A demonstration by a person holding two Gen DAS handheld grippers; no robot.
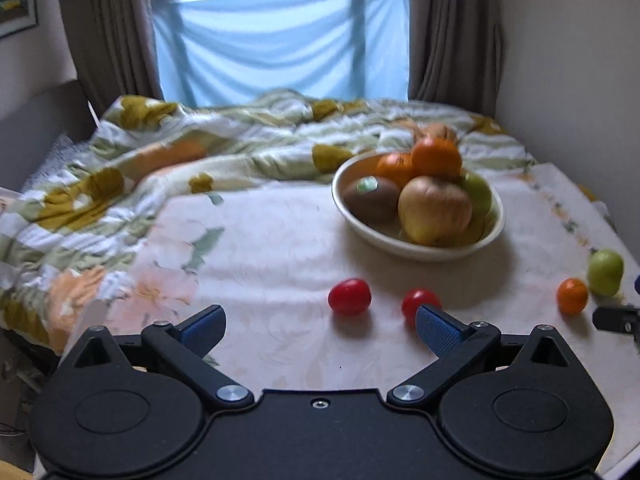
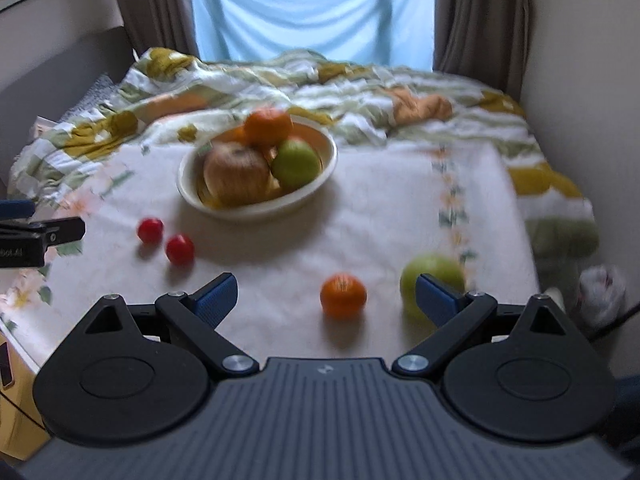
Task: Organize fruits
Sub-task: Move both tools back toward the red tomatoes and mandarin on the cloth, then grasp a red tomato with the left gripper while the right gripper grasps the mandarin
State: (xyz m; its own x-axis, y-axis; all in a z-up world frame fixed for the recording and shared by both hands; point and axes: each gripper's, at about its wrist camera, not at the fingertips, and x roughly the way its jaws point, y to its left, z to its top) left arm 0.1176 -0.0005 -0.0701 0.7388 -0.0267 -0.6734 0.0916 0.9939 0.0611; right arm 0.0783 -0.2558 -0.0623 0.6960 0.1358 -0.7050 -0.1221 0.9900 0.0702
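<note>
Right now my left claw (image 1: 320,328) is spread wide with nothing between its blue pads, hovering low over the bed (image 1: 260,240). Its right pad sits in front of one red tomato (image 1: 418,300), and a second red tomato (image 1: 349,296) lies just beyond the gap, slightly left of it. My right claw (image 2: 326,294) is likewise wide open and empty. A small orange (image 2: 343,294) rests on the sheet between its pads, a little right of centre, and a green apple (image 2: 434,276) lies just behind the right pad, partly hidden by it. The left wrist view shows those two fruits close together at the far right.

Farther back stands a cream bowl (image 1: 352,216) on the floral sheet, piled with fruit: a kiwi (image 1: 372,198) with a sticker, a yellowish apple (image 1: 434,210), two oranges and a green fruit behind. Beyond the bowl lies a rumpled flowered duvet (image 1: 180,152), then brown curtains (image 1: 108,28) framing a window covered with blue cloth (image 1: 280,44).
</note>
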